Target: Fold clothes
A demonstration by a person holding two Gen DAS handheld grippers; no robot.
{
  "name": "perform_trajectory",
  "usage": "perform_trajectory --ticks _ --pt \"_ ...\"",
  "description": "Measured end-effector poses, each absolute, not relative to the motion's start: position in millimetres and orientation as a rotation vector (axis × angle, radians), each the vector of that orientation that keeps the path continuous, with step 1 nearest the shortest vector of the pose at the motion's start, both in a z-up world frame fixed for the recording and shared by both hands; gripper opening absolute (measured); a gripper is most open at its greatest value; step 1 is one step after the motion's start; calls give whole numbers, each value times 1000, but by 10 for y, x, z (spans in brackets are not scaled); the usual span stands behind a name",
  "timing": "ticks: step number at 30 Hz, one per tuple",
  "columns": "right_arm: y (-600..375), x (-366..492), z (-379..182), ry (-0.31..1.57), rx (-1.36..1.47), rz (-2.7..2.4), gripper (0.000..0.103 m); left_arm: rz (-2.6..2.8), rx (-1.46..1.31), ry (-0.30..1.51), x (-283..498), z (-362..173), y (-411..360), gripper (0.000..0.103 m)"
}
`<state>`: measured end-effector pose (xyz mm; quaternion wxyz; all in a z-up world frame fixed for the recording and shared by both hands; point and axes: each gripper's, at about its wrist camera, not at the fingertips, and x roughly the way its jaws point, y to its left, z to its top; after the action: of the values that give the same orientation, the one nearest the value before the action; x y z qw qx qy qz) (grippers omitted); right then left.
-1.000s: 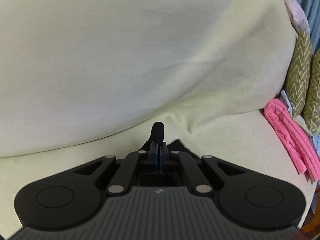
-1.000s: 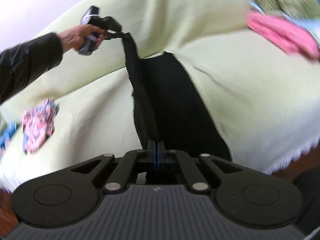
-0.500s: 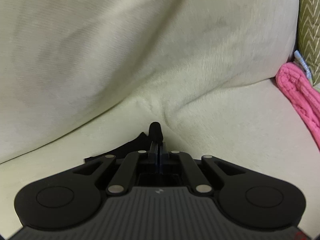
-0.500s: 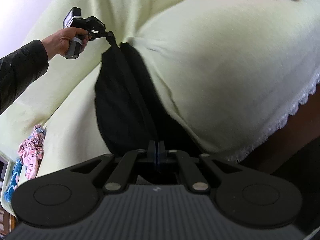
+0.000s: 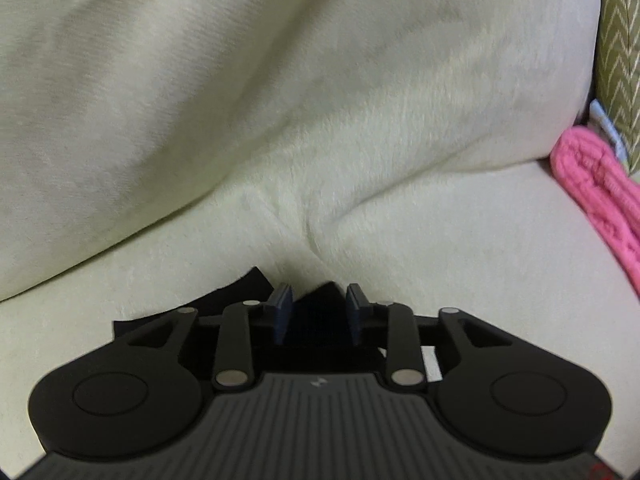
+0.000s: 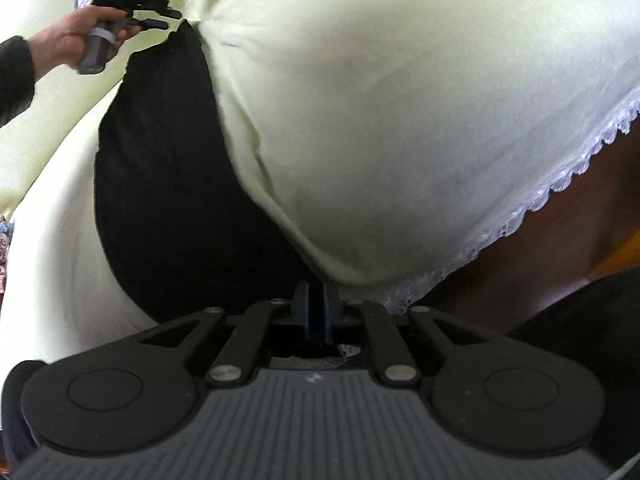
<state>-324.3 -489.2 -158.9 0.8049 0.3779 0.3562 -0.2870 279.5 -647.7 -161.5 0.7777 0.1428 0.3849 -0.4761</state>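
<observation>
A black garment (image 6: pixel 168 184) lies spread on the pale yellow-green sofa seat (image 6: pixel 400 120), running from the back crease to the front edge. My left gripper (image 5: pixel 318 300) is open at the garment's far corner (image 5: pixel 240 296); the black cloth sits loosely between its blue pads (image 5: pixel 282 306). In the right wrist view a hand (image 6: pixel 68 40) holds that left gripper (image 6: pixel 160 20) at the back crease. At the seat's front edge my right gripper (image 6: pixel 316 304) is shut on the garment's near end. The pinched cloth itself is hidden behind the fingers.
A folded pink garment (image 5: pixel 592 184) lies at the right end of the seat, beside a green chevron cushion (image 5: pixel 620 40). The sofa backrest (image 5: pixel 200 80) rises just beyond the left gripper. A white lace trim (image 6: pixel 540 196) borders the seat cover's front edge, with dark floor below.
The left gripper came down to the seat crease and opened, letting go of the garment's corner. The right gripper sank to the seat's front edge, and the garment now lies flat.
</observation>
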Motion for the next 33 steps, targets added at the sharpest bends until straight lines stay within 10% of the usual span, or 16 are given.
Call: perform_trajectory --ticks 33 --pt "-5048 -2957 -805 689 642 -294 35 -1344 299 914 538 -1614 -3274 40"
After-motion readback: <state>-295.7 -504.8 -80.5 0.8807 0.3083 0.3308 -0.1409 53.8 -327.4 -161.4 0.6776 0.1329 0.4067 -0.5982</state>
